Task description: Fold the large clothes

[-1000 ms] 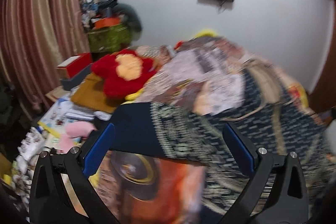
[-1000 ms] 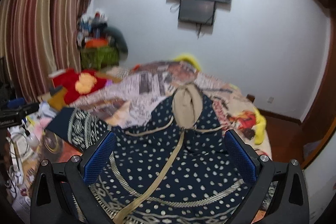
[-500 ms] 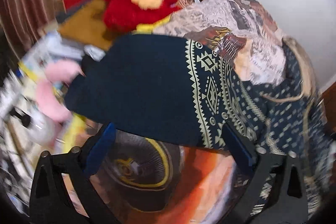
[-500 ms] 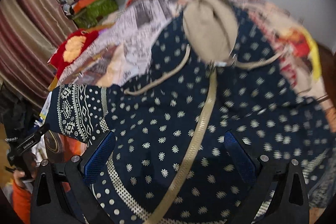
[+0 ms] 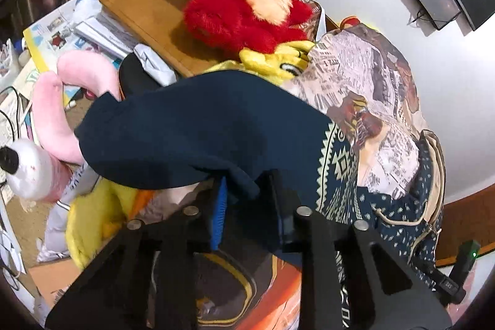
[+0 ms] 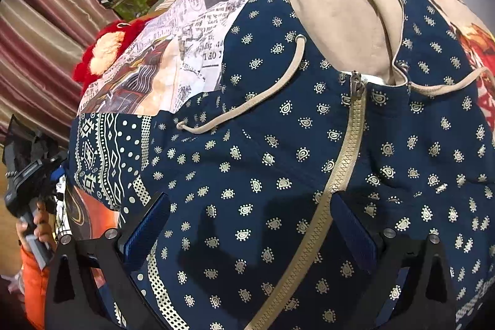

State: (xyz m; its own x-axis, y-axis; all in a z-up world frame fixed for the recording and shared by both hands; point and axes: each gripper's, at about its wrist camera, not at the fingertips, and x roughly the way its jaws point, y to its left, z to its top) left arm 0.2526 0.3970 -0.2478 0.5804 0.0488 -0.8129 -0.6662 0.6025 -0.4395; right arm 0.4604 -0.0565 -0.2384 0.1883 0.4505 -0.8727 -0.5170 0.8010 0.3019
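The left gripper [image 5: 247, 200] pinches the dark cuff of the hoodie's sleeve [image 5: 201, 126] at the bed's edge. The hoodie [image 6: 278, 163] lies spread on the bed. The right gripper [image 6: 247, 225] hovers over it, fingers apart.

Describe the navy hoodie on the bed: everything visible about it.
The navy hoodie lies spread front-up on the printed bedspread. Soft fabric with small cream paisley marks, a geometric cream band on the sleeve, a plain navy cuff, a tan-lined hood, tan drawstrings and a tan zipper, closed to the collar. The left gripper is shut on the cuff edge; the right gripper hangs open over the chest.
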